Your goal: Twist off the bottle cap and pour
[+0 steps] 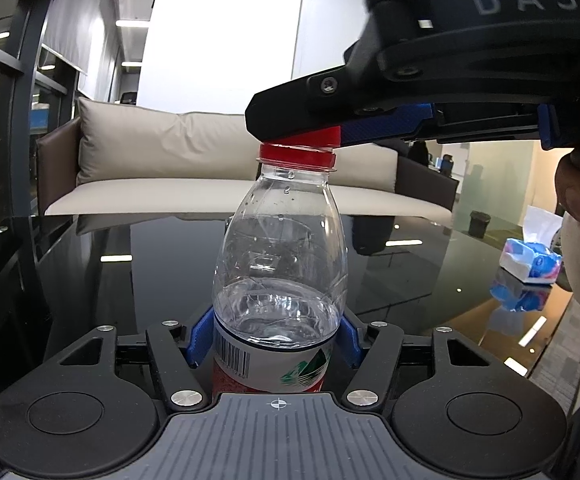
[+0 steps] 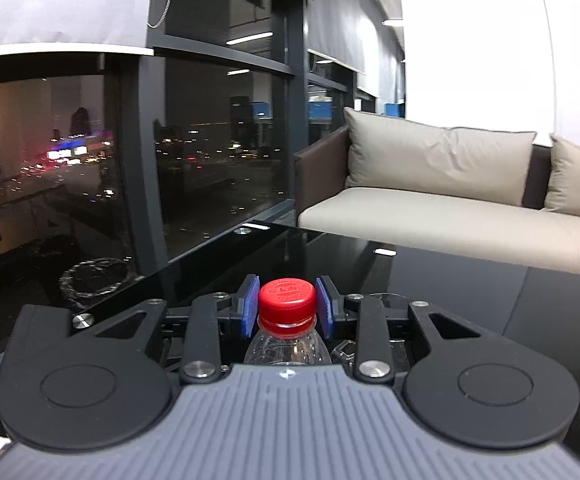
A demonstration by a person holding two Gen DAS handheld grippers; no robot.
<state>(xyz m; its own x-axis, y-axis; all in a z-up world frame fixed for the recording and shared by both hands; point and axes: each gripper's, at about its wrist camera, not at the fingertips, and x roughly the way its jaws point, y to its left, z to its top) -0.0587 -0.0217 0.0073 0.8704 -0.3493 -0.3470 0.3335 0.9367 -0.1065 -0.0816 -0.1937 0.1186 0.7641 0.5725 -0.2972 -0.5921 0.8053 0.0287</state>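
Note:
A clear plastic bottle (image 1: 280, 264) with a red and white label stands upright on the black glass table (image 1: 429, 280). My left gripper (image 1: 276, 342) is shut on its lower body, blue pads against both sides. The red cap (image 1: 305, 146) sits on the neck. My right gripper (image 1: 309, 128) comes in from the right at the top and closes around the cap. In the right wrist view the cap (image 2: 287, 300) sits between the blue pads (image 2: 252, 306) of the right gripper (image 2: 288, 306), which touch or nearly touch its sides.
A beige sofa (image 1: 210, 168) stands behind the table. A tissue pack (image 1: 529, 262) and a small dark cup (image 1: 479, 222) sit at the right of the table. Dark windows (image 2: 210, 140) are on the left. A clear glass (image 2: 385, 300) shows behind the right gripper.

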